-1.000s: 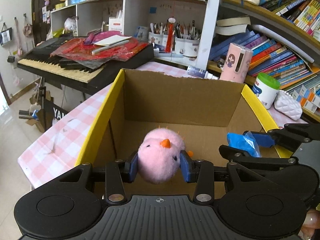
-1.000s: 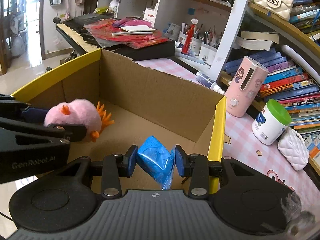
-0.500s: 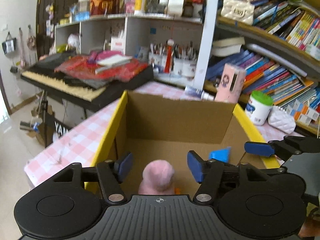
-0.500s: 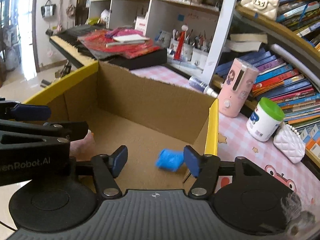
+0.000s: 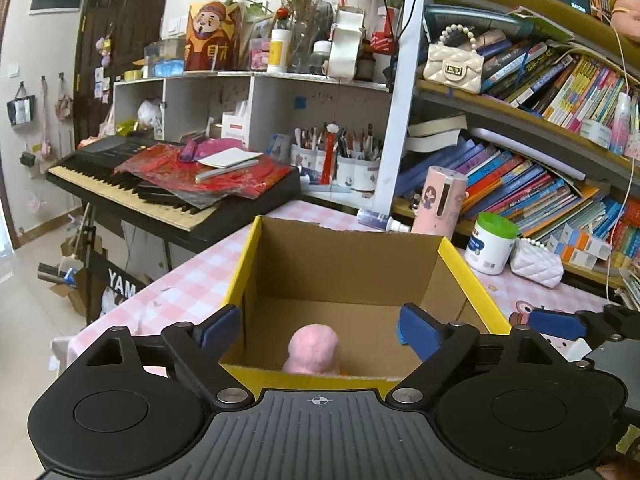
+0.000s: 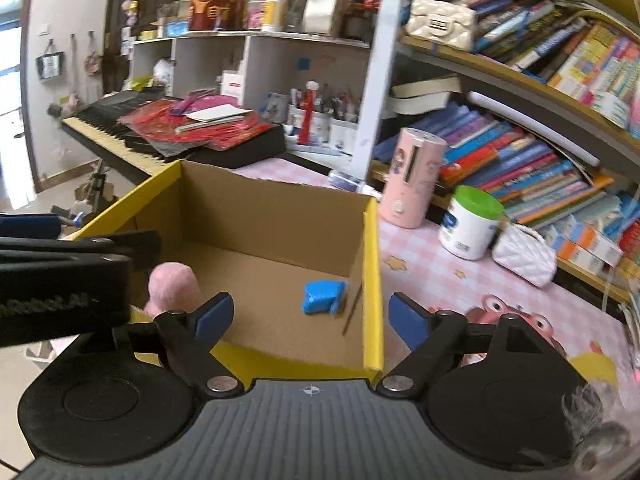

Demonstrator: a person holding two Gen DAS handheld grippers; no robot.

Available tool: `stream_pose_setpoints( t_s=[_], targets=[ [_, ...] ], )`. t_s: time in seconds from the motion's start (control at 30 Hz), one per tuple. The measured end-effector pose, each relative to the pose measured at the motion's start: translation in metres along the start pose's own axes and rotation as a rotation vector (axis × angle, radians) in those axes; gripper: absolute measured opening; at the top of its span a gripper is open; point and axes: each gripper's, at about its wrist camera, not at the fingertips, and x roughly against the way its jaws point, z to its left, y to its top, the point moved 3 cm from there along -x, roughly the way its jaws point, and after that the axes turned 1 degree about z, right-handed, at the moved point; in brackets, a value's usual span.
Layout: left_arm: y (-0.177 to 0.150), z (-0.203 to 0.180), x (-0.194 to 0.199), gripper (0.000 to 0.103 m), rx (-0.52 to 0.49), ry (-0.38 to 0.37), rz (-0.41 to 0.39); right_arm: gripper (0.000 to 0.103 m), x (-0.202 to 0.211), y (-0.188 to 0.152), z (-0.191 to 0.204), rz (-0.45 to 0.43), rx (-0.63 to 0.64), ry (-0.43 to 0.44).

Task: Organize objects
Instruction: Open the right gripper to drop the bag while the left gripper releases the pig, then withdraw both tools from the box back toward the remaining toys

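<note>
An open cardboard box (image 5: 352,256) with yellow-edged flaps stands on the pink checked table; it also shows in the right wrist view (image 6: 272,216). A pink plush chick (image 5: 314,348) lies on the box floor near the front left, also seen in the right wrist view (image 6: 172,284). A blue crumpled packet (image 6: 324,296) lies on the box floor near the right wall. My left gripper (image 5: 320,328) is open and empty above the box's near edge. My right gripper (image 6: 308,318) is open and empty above the box's front right corner. The left gripper's arm (image 6: 60,272) shows at the left.
Right of the box stand a pink canister (image 5: 440,200), a green-lidded white jar (image 5: 492,244) and a white quilted purse (image 5: 536,264). Bookshelves (image 5: 540,168) run behind. A keyboard (image 5: 160,188) with red papers stands at the back left. A thin stick (image 6: 352,308) lies in the box.
Both grippers have opened and let go: the pink chick and the blue packet now lie on the box floor. Both grippers have pulled up and back from the box.
</note>
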Motion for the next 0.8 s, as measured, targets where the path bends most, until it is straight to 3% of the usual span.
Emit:
stream_pose_setpoints(
  t_s=[0.17,0.8],
  targets=[
    [-0.011,0.008,0.012,0.092,0.004,0.003,0.015,0.09,0.013,-0.01,0.003,0.009,-0.023,-0.045],
    [-0.068,0.052,0.08,0.095,0.029,0.024,0.098,0.094,0.08,-0.072,0.045,0.085,-0.06,-0.128]
  ],
)
